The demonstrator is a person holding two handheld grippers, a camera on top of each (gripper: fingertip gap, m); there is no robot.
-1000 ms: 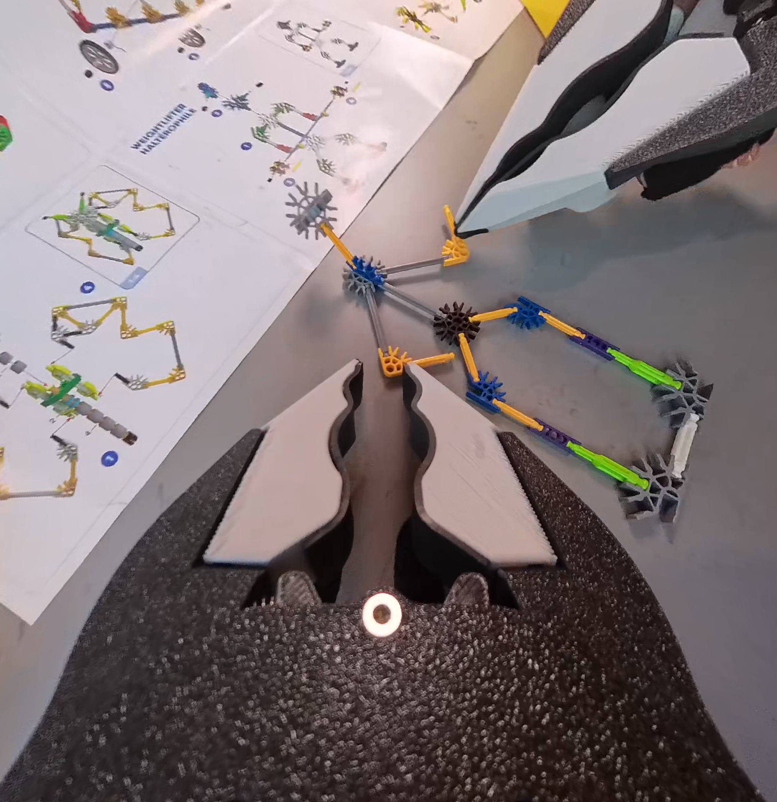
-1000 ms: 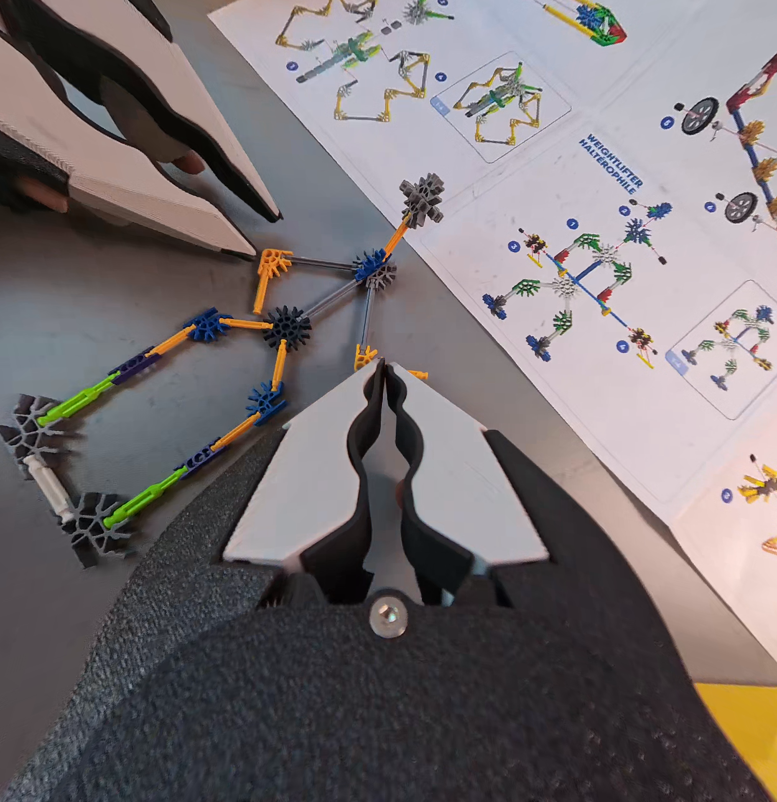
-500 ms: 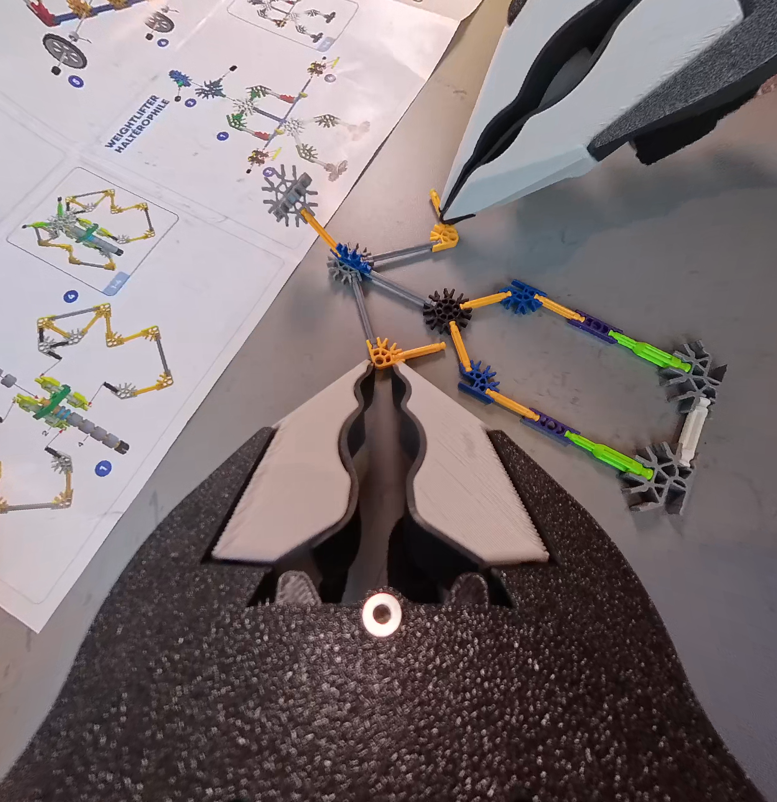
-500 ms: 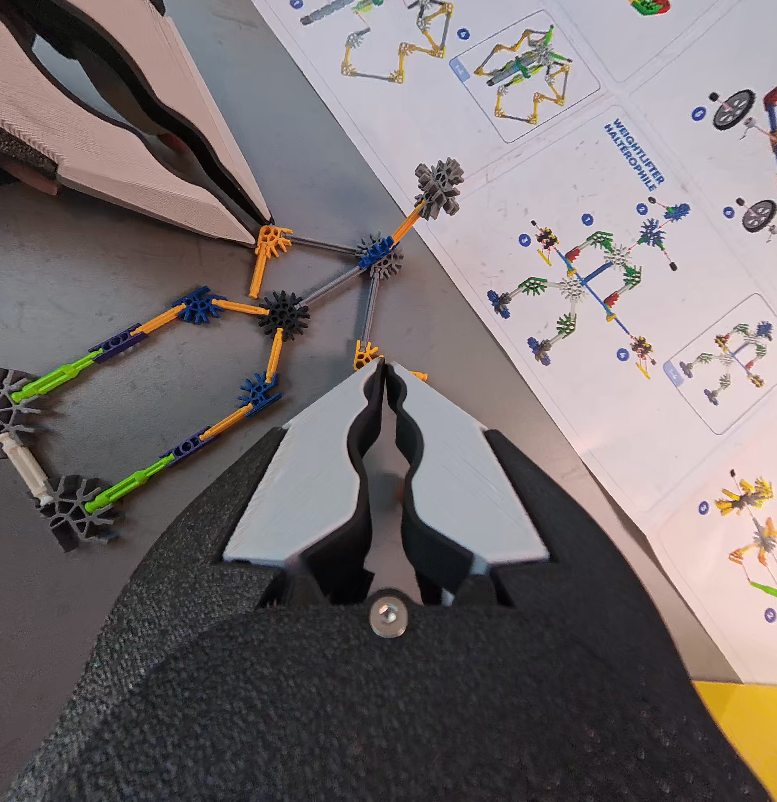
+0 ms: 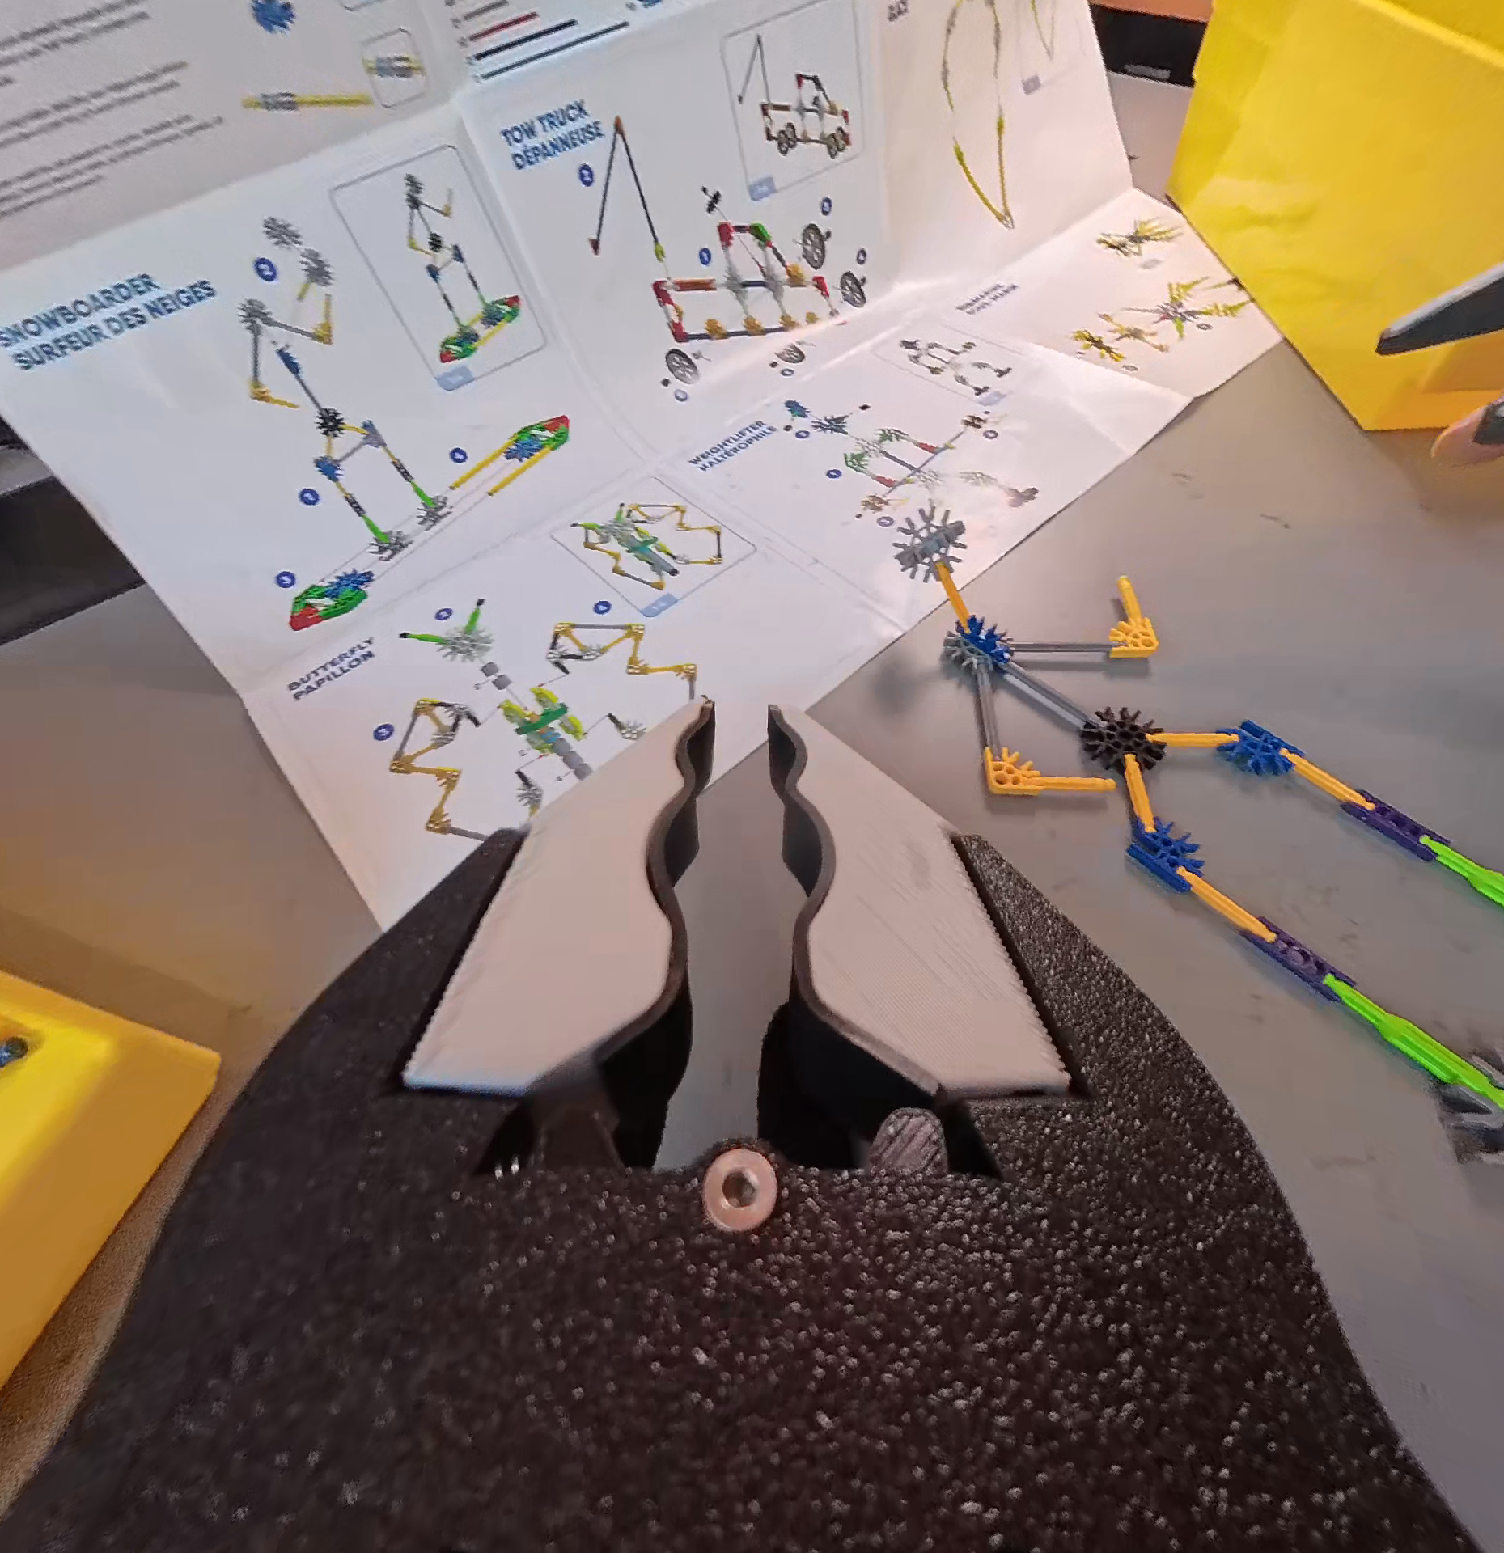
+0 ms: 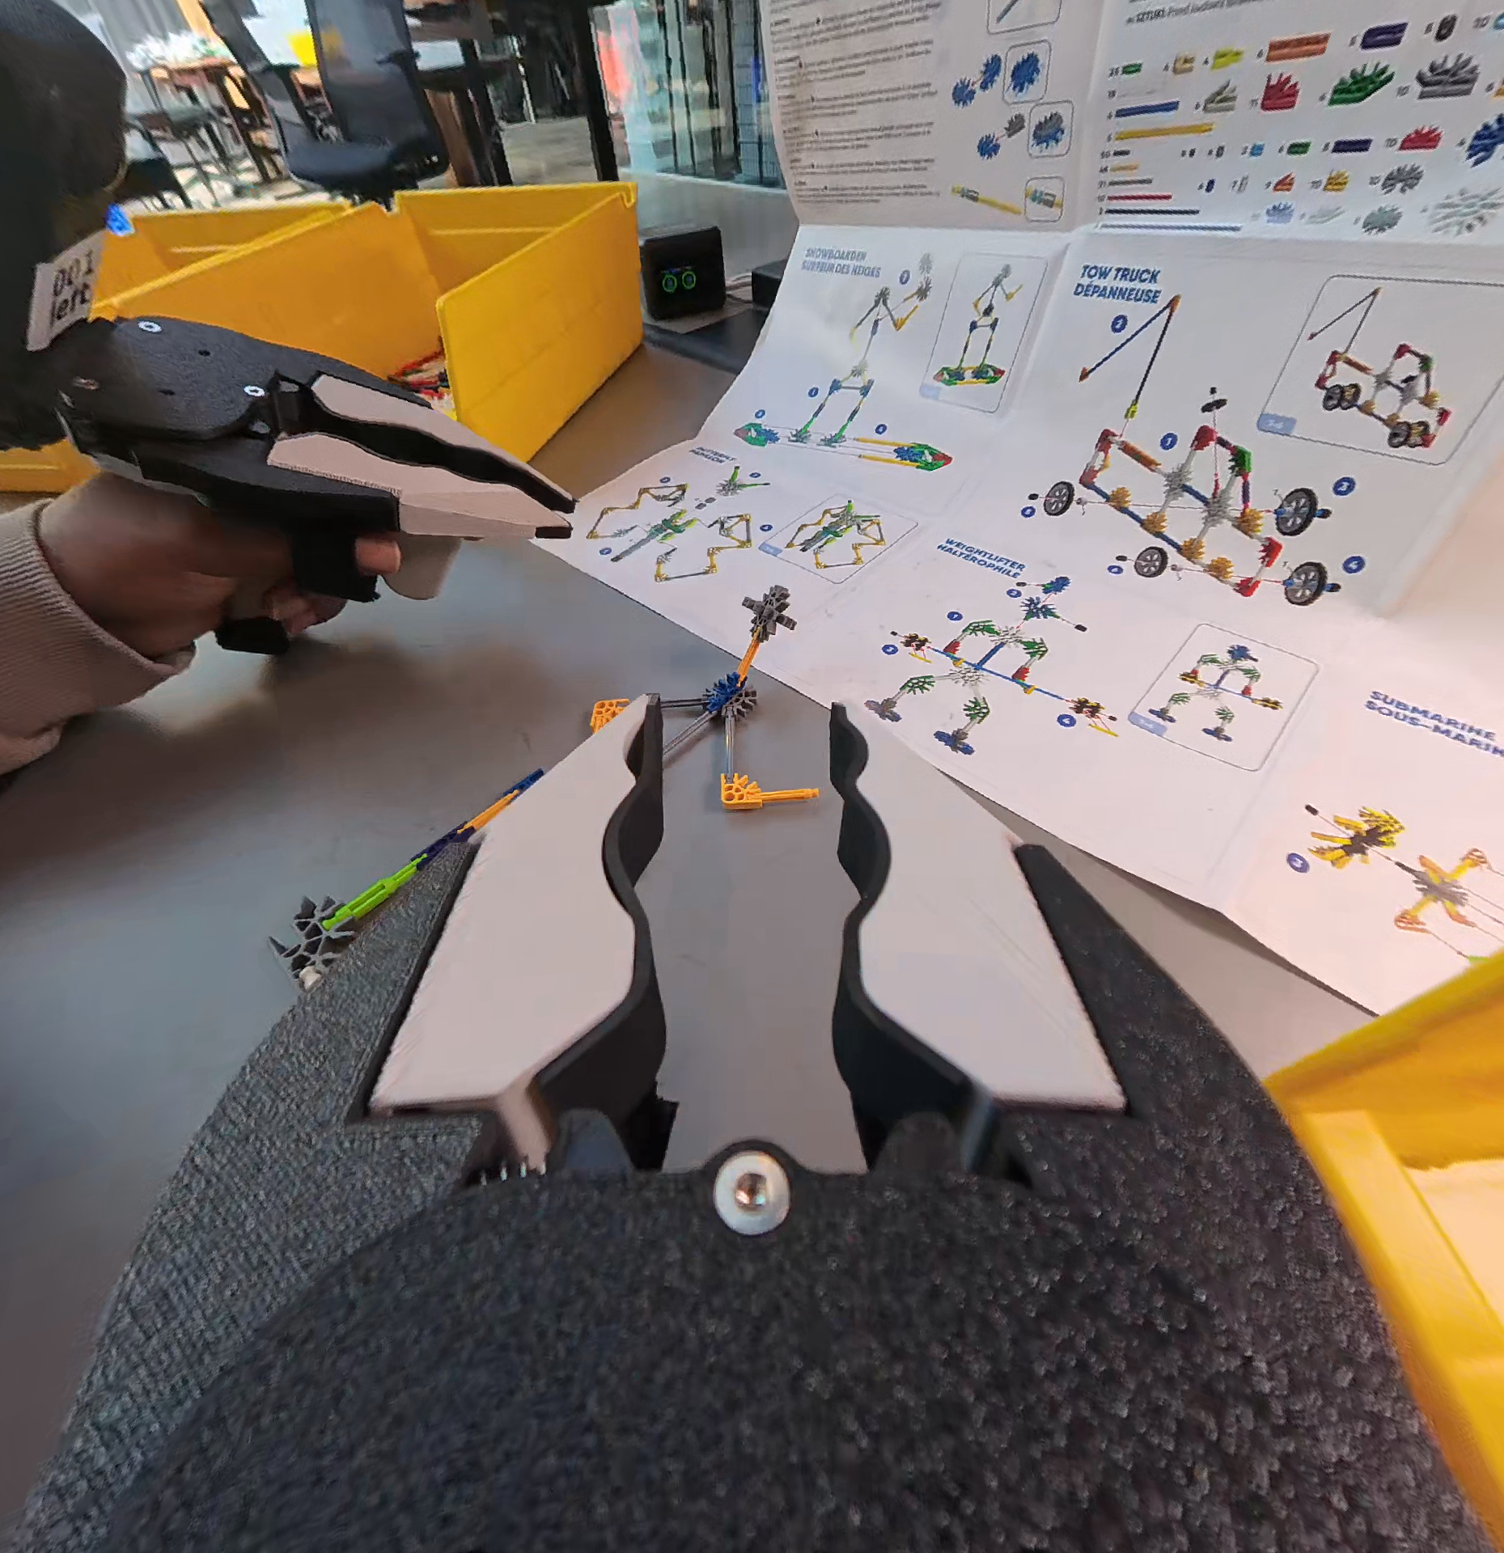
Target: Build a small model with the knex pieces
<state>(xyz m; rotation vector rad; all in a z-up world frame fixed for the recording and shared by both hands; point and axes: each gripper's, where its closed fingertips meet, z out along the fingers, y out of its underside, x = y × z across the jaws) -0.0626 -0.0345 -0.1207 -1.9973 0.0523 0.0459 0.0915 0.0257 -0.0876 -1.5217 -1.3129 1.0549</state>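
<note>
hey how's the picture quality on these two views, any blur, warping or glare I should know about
Left wrist view: sharp in the middle, model crisp, smeared at the right edge; instruction sheet bows from the wide lens. Right wrist view: same fisheye bending; yellow bin at lower right blurred and blown out; soft sheen on the table; left gripper in focus.

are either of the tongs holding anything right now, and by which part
Nothing is held. The left tongs and right tongs are both open and empty; the multicoloured plastic rod-and-connector figure lies on the grey table.

Black textured grippers, grey wavy fingers (image 5: pixel 891 916), beige sleeve (image 6: pixel 34 639)
</note>
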